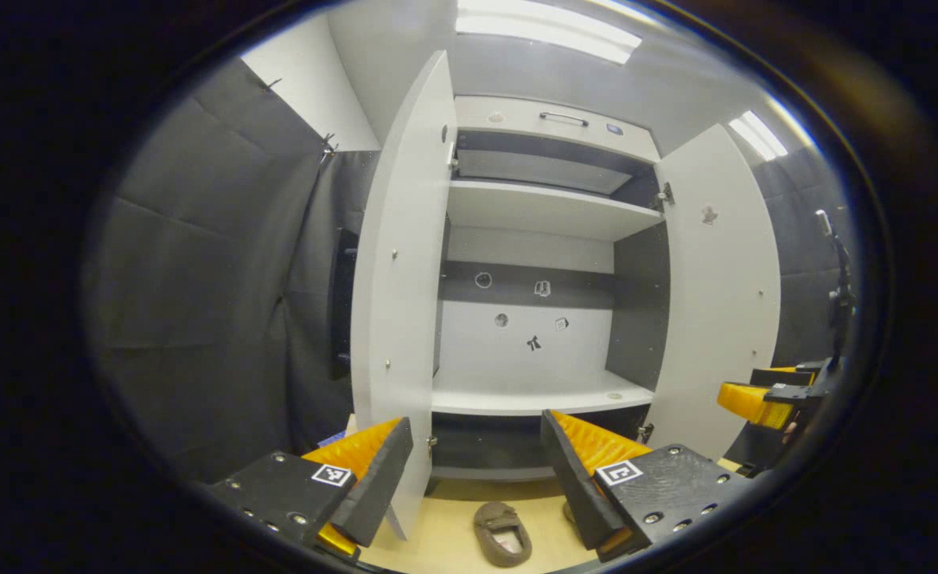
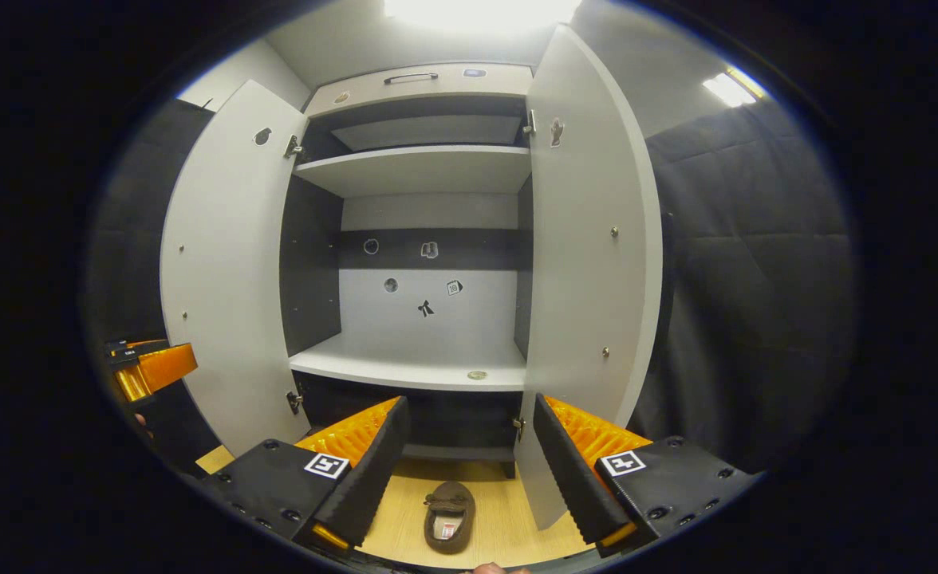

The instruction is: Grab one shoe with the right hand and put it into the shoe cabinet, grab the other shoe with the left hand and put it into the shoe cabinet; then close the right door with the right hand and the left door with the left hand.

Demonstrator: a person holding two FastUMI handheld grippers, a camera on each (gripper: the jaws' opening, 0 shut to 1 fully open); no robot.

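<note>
Gaping shoe cabinet (image 2: 421, 375) (doors wide), shoe (image 2: 449, 516) before it.

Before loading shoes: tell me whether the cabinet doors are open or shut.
Open. The left door and the right door both swing outward, baring the shelves.

the shoe cabinet (image 2: 429, 199) stands ahead of me, its left door (image 2: 226, 271) and right door (image 2: 589, 263) both swung out toward me. one shoe (image 2: 449, 516) lies on the floor (image 2: 509, 518) before the cabinet, between the doors, below the lower shelf (image 2: 405, 368). my jaws hang spread above it.
</note>
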